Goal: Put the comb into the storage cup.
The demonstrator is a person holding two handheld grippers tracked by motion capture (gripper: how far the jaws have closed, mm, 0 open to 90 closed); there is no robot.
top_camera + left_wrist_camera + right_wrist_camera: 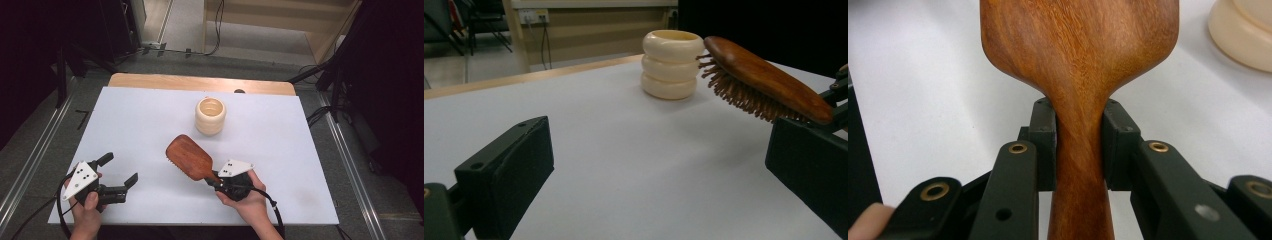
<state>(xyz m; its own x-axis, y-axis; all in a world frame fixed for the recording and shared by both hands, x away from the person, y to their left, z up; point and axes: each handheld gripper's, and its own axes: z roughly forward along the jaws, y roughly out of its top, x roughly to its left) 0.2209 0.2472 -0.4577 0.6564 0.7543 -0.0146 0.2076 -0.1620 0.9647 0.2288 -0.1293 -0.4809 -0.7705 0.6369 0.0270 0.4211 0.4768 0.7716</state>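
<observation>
White sheeting covers the desk (150, 125), with a cream ribbed cup (210, 115) standing upright just above the centre of the high view. Below it, your right hand-held gripper (216, 181) is clamped on the handle of a wooden hairbrush (189, 156), whose head points toward the upper left, bristles down. At lower left, your left hand-held gripper (120, 169) holds its jaws apart, empty

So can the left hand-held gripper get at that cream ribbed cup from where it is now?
Probably yes. The left hand-held gripper stands open with bare white table between it and the cream ribbed cup. The wooden paddle hairbrush, held in the right hand-held gripper, sits off to the side.
</observation>
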